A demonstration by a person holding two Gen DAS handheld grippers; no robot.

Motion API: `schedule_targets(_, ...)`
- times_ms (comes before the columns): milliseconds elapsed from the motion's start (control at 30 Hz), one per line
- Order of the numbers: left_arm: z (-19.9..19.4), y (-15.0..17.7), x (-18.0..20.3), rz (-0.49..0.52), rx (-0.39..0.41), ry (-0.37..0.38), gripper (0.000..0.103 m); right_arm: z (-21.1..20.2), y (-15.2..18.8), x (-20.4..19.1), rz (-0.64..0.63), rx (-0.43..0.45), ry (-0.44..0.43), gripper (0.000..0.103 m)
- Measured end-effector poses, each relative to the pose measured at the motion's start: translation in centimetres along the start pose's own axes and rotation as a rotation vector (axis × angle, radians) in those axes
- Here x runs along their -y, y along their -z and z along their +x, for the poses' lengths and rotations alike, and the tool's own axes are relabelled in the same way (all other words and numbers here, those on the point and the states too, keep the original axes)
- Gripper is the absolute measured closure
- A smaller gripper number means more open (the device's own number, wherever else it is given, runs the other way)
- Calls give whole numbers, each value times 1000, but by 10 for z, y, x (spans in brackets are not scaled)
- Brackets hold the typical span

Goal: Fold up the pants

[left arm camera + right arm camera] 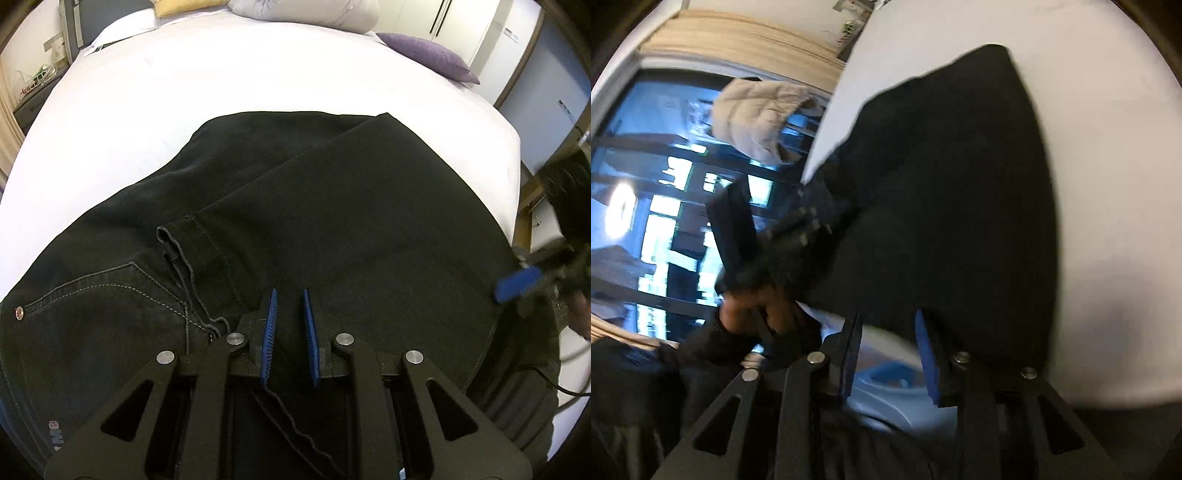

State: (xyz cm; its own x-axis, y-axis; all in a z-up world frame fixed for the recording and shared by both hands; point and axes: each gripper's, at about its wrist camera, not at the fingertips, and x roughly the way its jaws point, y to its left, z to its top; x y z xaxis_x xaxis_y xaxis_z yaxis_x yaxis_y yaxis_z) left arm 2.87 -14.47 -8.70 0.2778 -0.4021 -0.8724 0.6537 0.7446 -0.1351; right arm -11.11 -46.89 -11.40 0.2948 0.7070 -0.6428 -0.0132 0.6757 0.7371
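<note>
**Black jeans half-folded on the bed**

Black jeans (314,206) lie on the white bed (184,122), one leg folded across the seat, its hem beside the back pocket (110,295) (copper rivet at its corner). Left gripper (290,314) points down over the denim, jaws narrow, nothing pinched. Right gripper (886,343) at the jeans' edge (frame blurred), jaws partly apart; can't tell whether they grip cloth. Purple cushion (428,55) at the far side.

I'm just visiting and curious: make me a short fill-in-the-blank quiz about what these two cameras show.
1. The pants are ____ in colour.
2. They lie on a ____ bed sheet.
3. The cushion near the bed's far corner is ____.
4. The pads of the left gripper are ____.

Missing words: black; white; purple; blue
</note>
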Motion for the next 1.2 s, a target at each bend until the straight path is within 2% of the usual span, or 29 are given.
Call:
schedule_targets(100, -4, -2, 6, -13, 5, 14, 89, -26, 4, -12, 37, 140, -58, 67)
schedule_targets(167, -5, -2, 5, -17, 7, 17, 89, -28, -10, -23, 51, 210, -77, 66)
schedule_targets(200, -7, 1, 2, -14, 8, 16, 89, -26, -21, -26, 75, 240, -97, 63)
schedule_targets(267, -10, 2, 1, -13, 8, 15, 89, -15, -40, -27, 105, 251, -133, 62)
schedule_targets(433, -10, 3, -6, -35, 13, 37, 88, 42, -87, -15, 170, 181, -164, 60)
schedule_targets(500, -12, 3, -9, -42, 16, 44, 88, 68, -104, -2, 231, 140, -129, 60)
schedule_targets(567, -14, 5, -12, -45, 18, 49, 88, 79, -113, 8, 260, 141, -95, 64)
schedule_targets(600, -15, 5, -14, -48, 18, 53, 88, 79, -119, 14, 285, 167, -97, 70)
schedule_targets(667, -16, 6, -17, -51, 24, 62, 88, 73, -128, 19, 328, 232, -92, 71)
schedule_targets(733, -19, 8, -21, -56, 32, 67, 88, 57, -132, 21, 361, 326, -31, 70)
schedule_targets(800, -26, 11, -25, -70, 40, 69, 88, 48, -132, 14, 367, 373, 12, 67)
schedule_targets(833, -31, 13, -28, -80, 47, 72, 88, 46, -130, 1, 343, 390, 17, 61)
schedule_targets(900, -49, 21, -35, -106, 76, 57, 88, 53, -125, -23, 280, 377, -19, 59)
schedule_targets(967, -69, 31, -46, -145, 114, 34, 88, 68, -117, -50, 215, 337, -97, 56)
schedule_targets(1000, -88, 44, -58, -192, 151, 38, 88, 85, -109, -68, 180, 295, -168, 53)
schedule_targets(1100, -131, 78, -89, -312, 221, 33, 88, 129, -90, -94, 122, 177, -268, 51)
schedule_targets(1200, -169, 124, -124, -470, 271, 7, 88, 160, -83, -88, 153, 118, -226, 50)
